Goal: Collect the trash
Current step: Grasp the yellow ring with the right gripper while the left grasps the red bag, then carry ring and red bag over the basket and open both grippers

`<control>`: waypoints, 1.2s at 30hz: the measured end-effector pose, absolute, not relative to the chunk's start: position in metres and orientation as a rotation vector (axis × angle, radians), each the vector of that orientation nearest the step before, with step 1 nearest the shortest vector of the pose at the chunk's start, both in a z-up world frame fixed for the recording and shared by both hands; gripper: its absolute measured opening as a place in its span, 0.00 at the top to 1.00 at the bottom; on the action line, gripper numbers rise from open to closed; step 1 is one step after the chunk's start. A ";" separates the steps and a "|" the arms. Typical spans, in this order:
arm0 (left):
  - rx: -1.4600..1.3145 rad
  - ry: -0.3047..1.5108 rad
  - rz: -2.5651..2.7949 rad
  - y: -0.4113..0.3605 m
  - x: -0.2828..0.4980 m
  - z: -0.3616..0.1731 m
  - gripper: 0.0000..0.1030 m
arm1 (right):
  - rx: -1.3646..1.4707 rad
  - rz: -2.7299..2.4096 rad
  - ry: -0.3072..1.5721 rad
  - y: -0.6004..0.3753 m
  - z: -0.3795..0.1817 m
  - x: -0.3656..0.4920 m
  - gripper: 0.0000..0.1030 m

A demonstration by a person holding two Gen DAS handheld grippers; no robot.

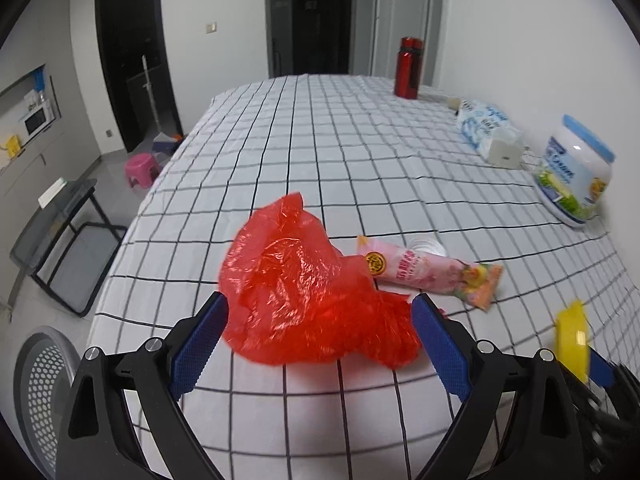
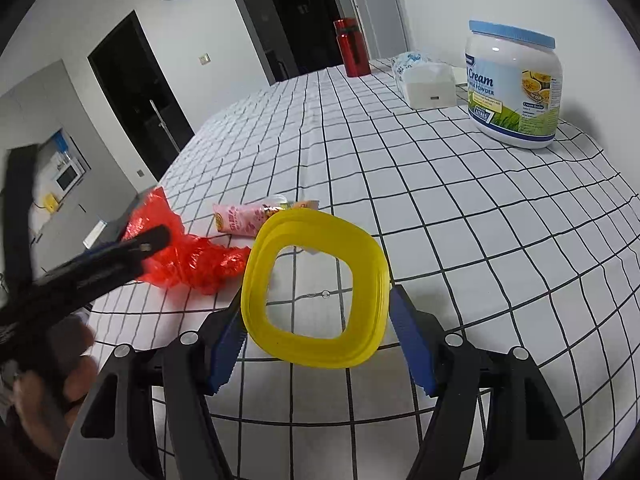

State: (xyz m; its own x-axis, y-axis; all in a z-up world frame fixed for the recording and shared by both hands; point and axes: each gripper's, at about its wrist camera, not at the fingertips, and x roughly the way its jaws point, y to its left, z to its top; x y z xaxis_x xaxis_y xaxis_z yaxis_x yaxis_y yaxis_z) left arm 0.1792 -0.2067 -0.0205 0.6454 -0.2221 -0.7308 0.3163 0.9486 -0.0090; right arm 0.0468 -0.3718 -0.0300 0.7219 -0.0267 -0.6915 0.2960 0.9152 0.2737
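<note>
A crumpled red plastic bag lies on the checked tablecloth, between the two fingers of my left gripper, which is open around its near end. It also shows in the right wrist view. A pink snack wrapper lies just behind the bag, with a small clear cup behind it. My right gripper is shut on a yellow ring-shaped plastic piece and holds it a little above the table. The yellow piece shows at the right edge of the left wrist view.
A white milk powder jar with a blue lid, a tissue pack and a red bottle stand along the far right of the table. A perforated grey bin stands on the floor left of the table. A dark side table and pink stool stand beyond.
</note>
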 end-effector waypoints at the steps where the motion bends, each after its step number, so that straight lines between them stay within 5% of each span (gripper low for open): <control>1: 0.123 0.817 -0.301 -0.208 0.181 -0.023 0.12 | 0.386 -0.178 0.743 -0.372 -0.029 0.047 0.35; 3: 0.132 0.823 -0.278 -0.212 0.186 -0.030 0.12 | 0.391 -0.171 0.737 -0.373 -0.029 0.046 0.35; 6: 0.134 0.837 -0.265 -0.216 0.190 -0.040 0.25 | 0.400 -0.158 0.726 -0.374 -0.026 0.043 0.35; 14: 0.116 0.846 -0.329 -0.217 0.183 -0.040 0.79 | 0.404 -0.138 0.727 -0.373 -0.027 0.043 0.35; 36: 0.125 0.800 -0.291 -0.103 0.098 -0.006 0.84 | 0.316 -0.069 0.769 -0.292 -0.017 0.017 0.35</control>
State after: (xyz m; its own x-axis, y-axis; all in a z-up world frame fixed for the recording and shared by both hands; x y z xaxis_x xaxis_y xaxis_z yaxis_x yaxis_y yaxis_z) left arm 0.0982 -0.1032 -0.0059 0.6597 -0.2093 -0.7218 0.3030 0.9530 0.0006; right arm 0.0171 -0.2917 -0.0168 0.7190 0.0536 -0.6930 0.1755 0.9507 0.2556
